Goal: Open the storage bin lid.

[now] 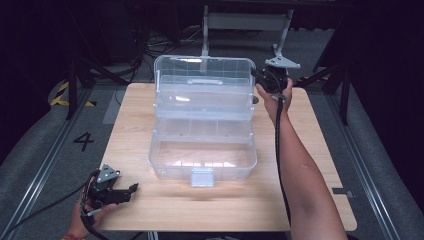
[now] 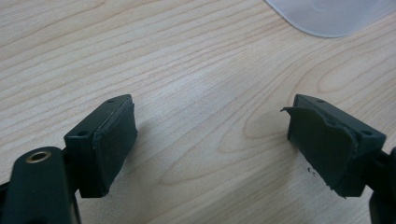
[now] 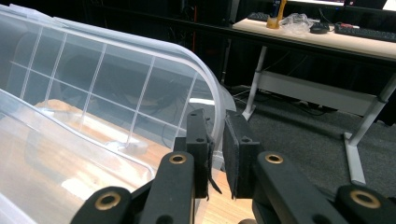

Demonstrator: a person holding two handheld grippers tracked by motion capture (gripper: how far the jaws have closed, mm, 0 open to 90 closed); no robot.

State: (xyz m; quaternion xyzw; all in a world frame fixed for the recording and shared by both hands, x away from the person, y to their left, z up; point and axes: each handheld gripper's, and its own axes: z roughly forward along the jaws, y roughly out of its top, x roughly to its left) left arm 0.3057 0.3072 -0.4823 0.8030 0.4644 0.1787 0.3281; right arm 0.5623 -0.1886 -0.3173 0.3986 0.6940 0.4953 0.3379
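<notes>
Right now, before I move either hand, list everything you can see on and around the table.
Table: one, light wood, centre.
Box: one, clear plastic, mid-table, tiers fanned out.
Lid: one, clear, gridded, raised at the box's far side.
Latch: one, clear, box's near wall.
Desk: one, pale top, far background, small clutter on it.
Left gripper: black, near left table edge, fingers open over bare wood.
Right gripper: black, shut on the lid's right rim.

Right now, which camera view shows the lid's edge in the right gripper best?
The right gripper view: the right gripper pinches the clear lid rim close up. The high view shows it small; the left gripper view shows another corner of the box.
</notes>
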